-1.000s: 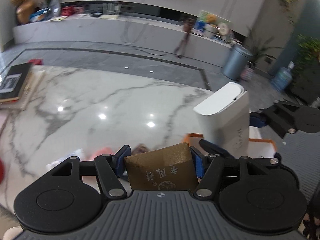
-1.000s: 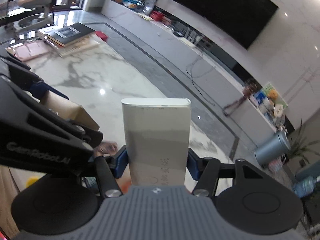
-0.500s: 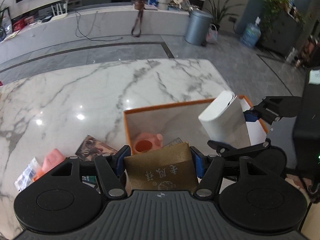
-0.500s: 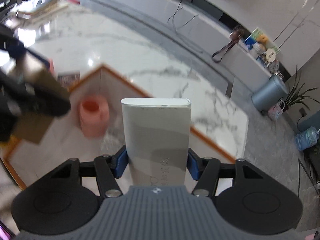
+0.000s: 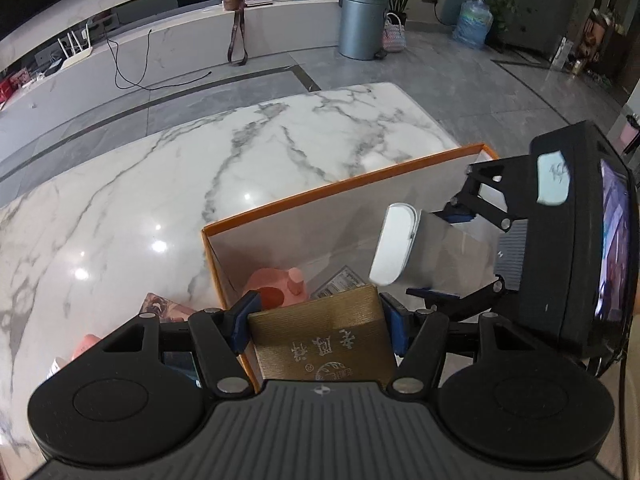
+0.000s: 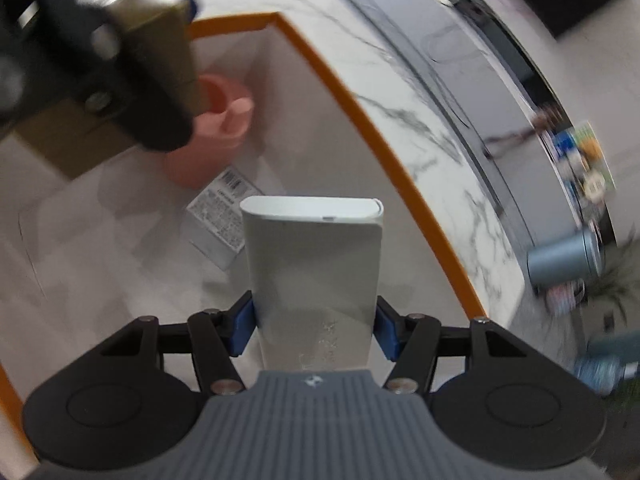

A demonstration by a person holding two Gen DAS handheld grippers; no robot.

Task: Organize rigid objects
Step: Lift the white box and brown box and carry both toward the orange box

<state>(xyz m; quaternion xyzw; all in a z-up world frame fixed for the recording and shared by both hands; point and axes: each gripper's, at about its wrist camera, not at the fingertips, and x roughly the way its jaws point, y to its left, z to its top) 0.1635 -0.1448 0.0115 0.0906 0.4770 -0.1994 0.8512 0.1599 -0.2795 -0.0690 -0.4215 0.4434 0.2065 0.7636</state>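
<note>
Left gripper (image 5: pixel 318 322) clamps a stiff gold ribbed cardboard box (image 5: pixel 324 340); right gripper (image 6: pixel 314 326) clamps a smooth white rounded plastic case (image 6: pixel 314 264). Both hang over the orange-rimmed white storage box (image 5: pixel 340 192). Both items look light, rigid and likely slippery, so flat side faces suit gripping.

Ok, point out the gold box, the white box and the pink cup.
gold box (image 5: pixel 328 336): left wrist view, on its ribbed top face.
white box (image 6: pixel 312 272): right wrist view, on its broad front face.
pink cup (image 5: pixel 276 286): left wrist view, on its side wall.

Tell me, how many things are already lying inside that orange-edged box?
2 that I can see: a pink cup near the box's corner, and a flat labelled packet on the floor beside it. The held boxes may hide more.
</note>
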